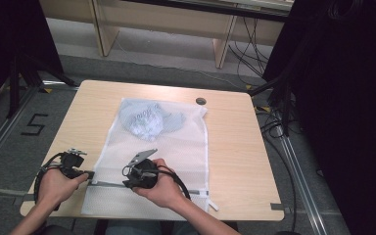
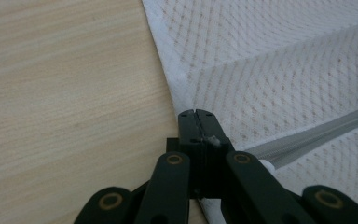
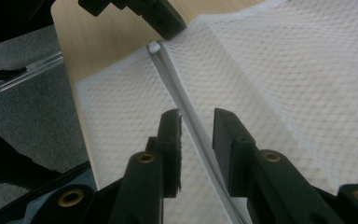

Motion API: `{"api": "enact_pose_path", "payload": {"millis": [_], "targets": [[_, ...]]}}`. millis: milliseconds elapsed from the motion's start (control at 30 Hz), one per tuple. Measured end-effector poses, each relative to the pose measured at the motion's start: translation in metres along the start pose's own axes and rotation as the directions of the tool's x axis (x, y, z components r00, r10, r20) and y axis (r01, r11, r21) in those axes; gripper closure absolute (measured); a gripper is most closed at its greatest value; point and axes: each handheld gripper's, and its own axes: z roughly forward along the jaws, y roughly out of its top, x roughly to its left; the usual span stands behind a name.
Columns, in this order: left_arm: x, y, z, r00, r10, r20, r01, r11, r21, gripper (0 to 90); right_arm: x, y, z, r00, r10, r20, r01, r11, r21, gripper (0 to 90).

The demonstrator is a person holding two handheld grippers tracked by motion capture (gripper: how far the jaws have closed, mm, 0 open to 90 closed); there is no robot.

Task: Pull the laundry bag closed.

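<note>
Grey floor and dark curtains surround your light wooden table, where a white mesh laundry bag lies flat across the middle, reaching from the far part to the near edge. Inside its far end sits a crumpled pale blue garment. A grey zipper runs across the bag near you. Your left tool is at the bag's left edge with its jaws clamped tight on the end of the zipper, holding the fabric there. Your right tool hovers over the zipper further along, its jaws partway open and straddling the zipper line with a gap on each side, gripping nothing. A small dark round disc lies on the table just beyond the bag's far right corner.
</note>
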Motion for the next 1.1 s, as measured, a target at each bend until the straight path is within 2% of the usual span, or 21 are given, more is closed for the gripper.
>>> {"api": "enact_pose_path", "payload": {"millis": [67, 100, 133, 167, 200, 233, 367, 400, 433, 467, 700, 733, 767, 800, 833, 867, 967, 1000, 1033, 1067, 1100], "targets": [[0.0, -0.002, -0.001, 0.9995, -0.019, -0.023, 0.02, 0.9997, 0.017, 89.3, 0.003, 0.005, 0.007, 0.9999, -0.001, -0.013, 0.001, 1.0, 0.0, 72.8], [0.0, -0.002, -0.001, 0.9995, -0.019, -0.023, 0.02, 0.9997, 0.017, 89.3, 0.003, 0.005, 0.007, 0.9999, -0.001, -0.013, 0.001, 1.0, 0.0, 72.8], [0.002, -0.003, 0.0, 0.9989, -0.042, -0.019, 0.042, 0.9988, 0.023, 89.3, 0.004, 0.007, 0.011, 0.9999, -0.002, -0.013, 0.002, 1.0, 0.004, 72.8], [0.003, -0.004, 0.001, 0.9988, -0.048, -0.01, 0.049, 0.9984, 0.029, 89.3, 0.004, 0.009, 0.013, 0.9997, -0.008, -0.021, 0.008, 1.0, -0.005, 72.8], [0.003, -0.004, 0.001, 0.9988, -0.048, -0.01, 0.049, 0.9984, 0.029, 89.2, 0.004, 0.009, 0.013, 0.9997, -0.008, -0.021, 0.008, 1.0, -0.005, 72.8], [0.002, -0.004, 0.003, 0.9978, -0.066, -0.011, 0.066, 0.9978, 0.005, 89.2, 0.004, 0.01, 0.015, 0.9997, -0.012, -0.02, 0.012, 1.0, -0.001, 72.7], [0.002, -0.001, 0.001, 0.9986, -0.053, -0.01, 0.053, 0.9976, 0.044, 89.2, 0.008, 0.017, 0.028, 0.9993, -0.012, -0.036, 0.012, 1.0, 0.005, 72.6], [0.001, -0.002, 0.002, 0.9977, -0.068, -0.006, 0.068, 0.9974, 0.023, 89.2, 0.01, 0.018, 0.031, 0.9992, 0.0, -0.04, 0.0, 1.0, 0.008, 72.7], [0.001, -0.002, 0.002, 0.9977, -0.068, -0.006, 0.068, 0.9974, 0.023, 89.2, 0.01, 0.018, 0.031, 0.9992, 0.0, -0.04, 0.0, 1.0, 0.008, 72.7], [0.002, -0.002, 0.0, 0.9984, -0.056, 0.001, 0.056, 0.9981, 0.028, 89.2, 0.01, 0.019, 0.034, 0.9987, -0.02, -0.046, 0.021, 1.0, 0.006, 72.7], [0.0, -0.003, 0.003, 0.9984, -0.055, 0.008, 0.055, 0.9982, 0.022, 89.3, 0.017, 0.026, 0.048, 0.9972, -0.02, -0.072, 0.021, 1.0, 0.014, 72.7], [0.001, -0.003, 0.003, 0.9992, -0.036, 0.017, 0.035, 0.9986, 0.039, 89.3, 0.017, 0.027, 0.05, 0.9967, -0.03, -0.075, 0.031, 0.999, 0.012, 72.8], [0.002, -0.003, 0.004, 0.9993, -0.033, 0.02, 0.032, 0.9992, 0.023, 89.3, 0.018, 0.028, 0.052, 0.997, -0.022, -0.074, 0.023, 1.0, 0.017, 72.9], [0.003, -0.003, 0.003, 0.9996, -0.021, 0.017, 0.021, 0.999, 0.039, 89.3, 0.018, 0.029, 0.053, 0.9974, -0.027, -0.067, 0.028, 0.999, 0.021, 73.0], [0.002, -0.003, 0.003, 0.9994, -0.03, 0.016, 0.03, 0.9989, 0.036, 89.3, 0.018, 0.029, 0.056, 0.9969, -0.044, -0.065, 0.046, 0.999, 0.026, 73.2], [0.0, -0.004, 0.004, 0.9983, -0.057, 0.015, 0.056, 0.9978, 0.035, 89.3, 0.019, 0.03, 0.057, 0.997, -0.037, -0.068, 0.039, 0.999, 0.026, 73.3], [0.001, -0.004, 0.004, 0.9981, -0.059, 0.015, 0.059, 0.9976, 0.036, 89.4, 0.021, 0.032, 0.062, 0.9967, -0.037, -0.072, 0.04, 0.999, 0.035, 73.5], [0.0, -0.004, 0.004, 0.9972, -0.073, 0.014, 0.072, 0.9969, 0.031, 89.4, 0.021, 0.034, 0.063, 0.9967, -0.039, -0.072, 0.041, 0.999, 0.033, 73.5], [0.001, -0.003, 0.003, 0.9973, -0.07, 0.023, 0.069, 0.9965, 0.047, 89.4, 0.018, 0.036, 0.066, 0.9957, -0.065, -0.067, 0.066, 0.998, 0.022, 73.4], [0.001, -0.003, 0.003, 0.9971, -0.072, 0.023, 0.071, 0.9965, 0.045, 89.4, 0.019, 0.036, 0.067, 0.996, -0.038, -0.081, 0.04, 0.999, 0.028, 73.3], [0.001, -0.003, 0.003, 0.9971, -0.072, 0.023, 0.071, 0.9965, 0.045, 89.4, 0.019, 0.036, 0.067, 0.996, -0.038, -0.081, 0.04, 0.999, 0.028, 73.3]]}}
